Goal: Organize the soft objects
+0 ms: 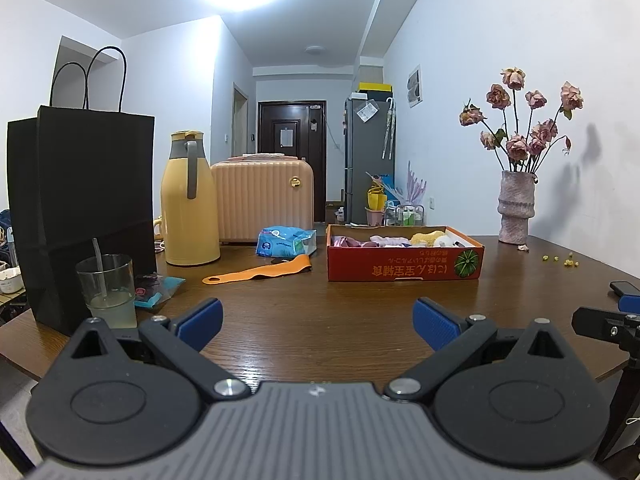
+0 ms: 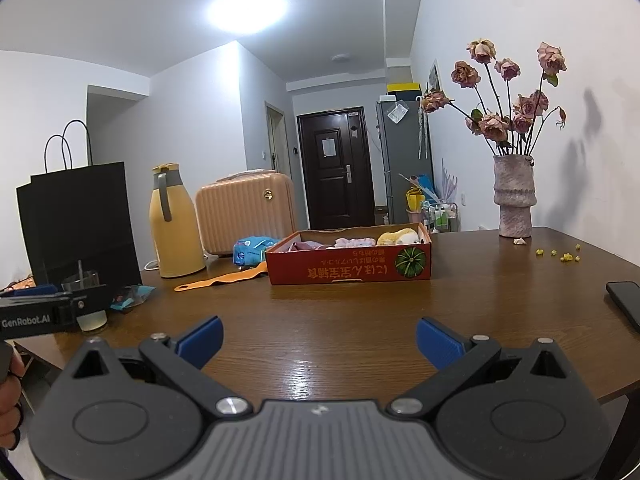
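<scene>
At the far left of the bench (image 1: 320, 336) stands a black paper bag (image 1: 84, 208), with a glass of pale drink (image 1: 108, 292) just in front of it and a small teal wrapper (image 1: 158, 288) beside the glass. Next comes a yellow thermos jug (image 1: 190, 200), then a peach ribbed case (image 1: 262, 200) behind it. A blue plastic pack (image 1: 286, 242) lies in front of the case, and an orange strap (image 1: 260, 272) stretches flat across the wood just beside that pack.

Right of centre sits the red cardboard tray (image 1: 404, 266), open-topped, already holding soft things: pinkish and white cloth pieces (image 1: 384, 241) and a yellow plush (image 1: 428, 238) toward its right end. Farther right a vase of dried roses (image 1: 516, 208) stands by the wall, and a dark phone (image 2: 624, 300) lies at the bench edge.

The left tongs (image 1: 318, 320) hang low over the near edge, spread wide and holding nothing; the right tongs (image 2: 320, 340) are likewise released and empty, well short of the tray. The left tool's body shows at the left edge of the right wrist view, held by a hand (image 2: 10, 400).

This looks like a pause between picks, or the very start or end of the sorting. The only limp item outside the tray seems to be the strap, perhaps also the pack. The next move would likely call for a reach forward and left, a low flat pinch on the strap, then a carry rightward into the tray
</scene>
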